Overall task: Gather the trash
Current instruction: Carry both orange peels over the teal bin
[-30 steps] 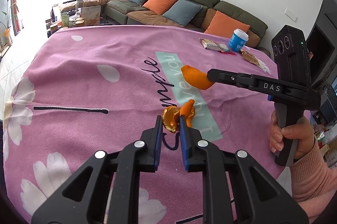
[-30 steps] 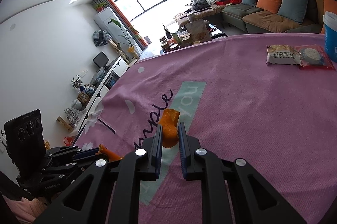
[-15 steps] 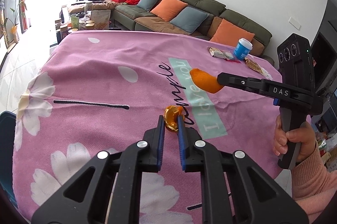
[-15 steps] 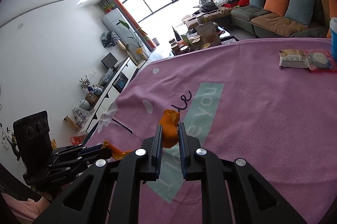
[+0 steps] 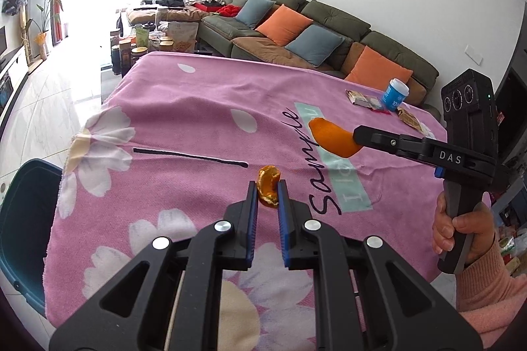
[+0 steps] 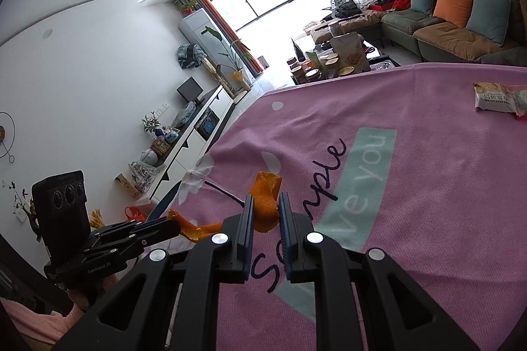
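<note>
Pink flowered cloth on the tabletop [image 5: 184,107] is cleared of peel: each claw, left claw [image 5: 267,196] and right claw [image 6: 266,209], is clamped on curled orange peel; a dark bin [image 5: 23,219] lies at nine o'clock, nearer the left.

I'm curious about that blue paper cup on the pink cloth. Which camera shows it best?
The left wrist view: the blue paper cup stands whole at the far edge of the pink cloth, beside snack packets. The right wrist view leaves it out, showing only the packets.
</note>
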Demonstrator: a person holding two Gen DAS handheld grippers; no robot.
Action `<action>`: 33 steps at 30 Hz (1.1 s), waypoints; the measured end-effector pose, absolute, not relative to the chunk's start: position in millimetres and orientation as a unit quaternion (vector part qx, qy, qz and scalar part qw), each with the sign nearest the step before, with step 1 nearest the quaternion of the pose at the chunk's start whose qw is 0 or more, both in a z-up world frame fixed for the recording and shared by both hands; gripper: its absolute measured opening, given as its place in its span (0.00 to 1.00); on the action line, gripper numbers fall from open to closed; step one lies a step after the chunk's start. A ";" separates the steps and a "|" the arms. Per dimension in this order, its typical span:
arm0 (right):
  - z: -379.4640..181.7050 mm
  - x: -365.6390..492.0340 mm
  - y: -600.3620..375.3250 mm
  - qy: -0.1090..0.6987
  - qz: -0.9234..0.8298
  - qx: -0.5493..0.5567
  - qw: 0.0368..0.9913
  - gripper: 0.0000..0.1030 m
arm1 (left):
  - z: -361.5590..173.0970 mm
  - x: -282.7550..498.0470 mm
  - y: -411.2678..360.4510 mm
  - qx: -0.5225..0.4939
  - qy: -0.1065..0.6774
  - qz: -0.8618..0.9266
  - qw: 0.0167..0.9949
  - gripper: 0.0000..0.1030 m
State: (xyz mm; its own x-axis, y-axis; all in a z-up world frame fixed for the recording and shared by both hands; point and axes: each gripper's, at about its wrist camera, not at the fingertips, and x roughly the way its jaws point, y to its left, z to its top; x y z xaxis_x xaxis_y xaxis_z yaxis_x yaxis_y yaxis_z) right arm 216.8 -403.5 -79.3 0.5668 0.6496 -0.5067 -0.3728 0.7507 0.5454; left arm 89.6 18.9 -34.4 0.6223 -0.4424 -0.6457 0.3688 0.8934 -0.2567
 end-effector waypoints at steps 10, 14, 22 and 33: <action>-75.8 217.1 -375.8 0.361 0.326 0.185 0.854 0.13 | -23.9 79.1 51.5 -0.061 0.358 -0.196 0.911 0.12; -74.7 218.8 -364.2 0.362 0.337 0.183 0.849 0.13 | -21.1 76.6 61.7 -0.067 0.354 -0.186 0.914 0.12; -69.5 221.4 -338.9 0.364 0.362 0.174 0.840 0.13 | -17.2 69.3 86.0 -0.078 0.347 -0.164 0.920 0.12; -68.7 225.1 -312.1 0.368 0.385 0.161 0.831 0.11 | -16.1 67.3 109.0 -0.088 0.342 -0.136 0.925 0.12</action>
State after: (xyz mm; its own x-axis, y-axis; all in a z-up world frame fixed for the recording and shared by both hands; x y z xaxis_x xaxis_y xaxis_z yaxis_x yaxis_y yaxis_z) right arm 225.1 -312.1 -68.7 0.4335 0.7577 -0.4877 -0.5208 0.6524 0.5506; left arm 67.3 109.0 -16.1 0.7285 -0.3128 -0.6095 0.1920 0.9472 -0.2567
